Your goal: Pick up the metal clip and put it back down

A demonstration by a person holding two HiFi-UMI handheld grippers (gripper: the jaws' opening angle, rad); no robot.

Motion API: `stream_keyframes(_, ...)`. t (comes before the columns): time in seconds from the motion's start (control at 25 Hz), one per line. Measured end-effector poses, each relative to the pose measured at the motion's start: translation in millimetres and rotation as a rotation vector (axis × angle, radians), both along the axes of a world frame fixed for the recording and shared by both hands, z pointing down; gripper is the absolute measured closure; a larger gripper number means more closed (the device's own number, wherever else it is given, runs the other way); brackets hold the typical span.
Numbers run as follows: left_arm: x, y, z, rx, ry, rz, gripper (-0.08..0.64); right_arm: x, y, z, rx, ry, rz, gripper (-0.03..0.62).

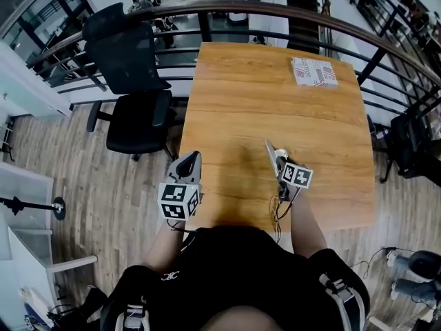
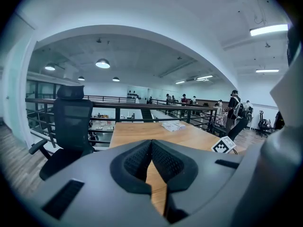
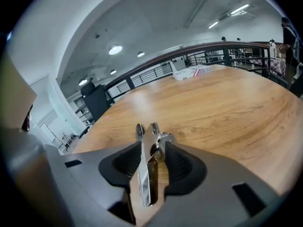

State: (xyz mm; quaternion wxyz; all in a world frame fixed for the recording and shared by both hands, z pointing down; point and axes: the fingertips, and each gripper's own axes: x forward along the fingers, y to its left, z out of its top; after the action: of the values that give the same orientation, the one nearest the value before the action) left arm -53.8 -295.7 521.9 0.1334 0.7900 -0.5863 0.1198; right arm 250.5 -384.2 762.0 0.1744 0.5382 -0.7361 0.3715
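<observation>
The metal clip is a slim silver spring clip that stands on edge between the dark pads of my right gripper, and the pads close on its sides. In the head view, the right gripper hovers over the near part of the wooden table, with the clip pointing forward from its jaws. My left gripper hangs at the table's near left edge. In its own view, the left gripper has its pads meeting at the tips, with nothing between them.
A flat printed packet lies at the table's far right corner. A black office chair stands left of the table. A dark railing curves behind the table, and people stand far off beyond it.
</observation>
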Motion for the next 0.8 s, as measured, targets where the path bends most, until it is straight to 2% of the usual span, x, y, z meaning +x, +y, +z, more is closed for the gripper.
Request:
stream_keyframes(0.12,-1,3,0,0.001,0.000,-0.006,0.543,-5,6,2,-0.018,0.008,-0.036,0.476)
stream_keyframes(0.24,-2,8,0,0.002,0.004,-0.006,0.543,-8,9,-8,0.035,0.036,-0.037,0.519)
stream_keyframes(0.4,0,11,2,0.006,0.010,0.003,0.543,-13,14,-25,0.133,0.131,-0.055,0.533)
stream_keyframes(0.52,4,11,1,0.007,0.012,0.019,0.543,-19,17,-47,0.210,0.166,-0.080,0.535)
stream_keyframes(0.8,19,8,-6,0.023,0.020,0.069,0.543,-24,17,-140,0.446,0.231,-0.056,0.538)
